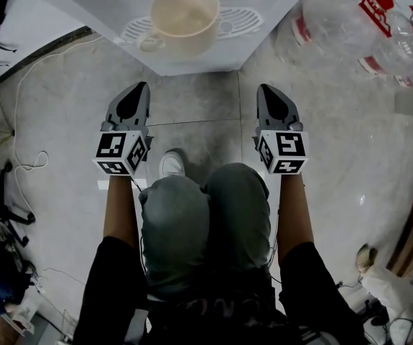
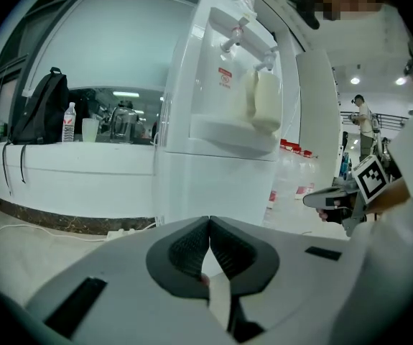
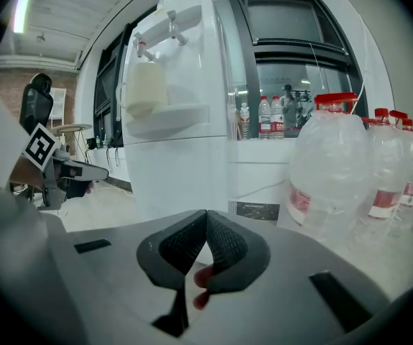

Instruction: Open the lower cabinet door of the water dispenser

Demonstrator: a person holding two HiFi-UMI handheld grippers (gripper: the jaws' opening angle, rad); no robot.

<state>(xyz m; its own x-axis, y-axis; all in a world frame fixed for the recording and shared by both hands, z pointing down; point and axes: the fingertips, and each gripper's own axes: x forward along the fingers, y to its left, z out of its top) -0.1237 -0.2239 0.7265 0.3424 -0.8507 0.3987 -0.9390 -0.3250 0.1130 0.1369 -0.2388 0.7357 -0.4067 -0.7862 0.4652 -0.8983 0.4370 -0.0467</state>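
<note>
A person crouches low before a white water dispenser, knees (image 1: pixel 202 214) nearest the camera and a two-jaw gripper in each hand just beyond them. The left gripper (image 1: pixel 141 88) and the right gripper (image 1: pixel 265 90) both have their jaws pressed together with nothing between them (each points ahead and a little downward). Farther on, the water dispenser (image 2: pixel 220 121) carries a cream cup (image 1: pixel 184 13) on its drip tray. Its lower cabinet door (image 3: pixel 184 171), the plain white panel under the tray, looks closed, and neither gripper touches it. Large water bottles (image 3: pixel 328 171) stand on the floor to the right. No handle can be made out on the door, so the step in hand looks like the approach. One gripper would need to part its jaws, find the door's free edge or recess, close on it squarely and draw it out along the hinge's arc, gently enough to leave the cup undisturbed.
</note>
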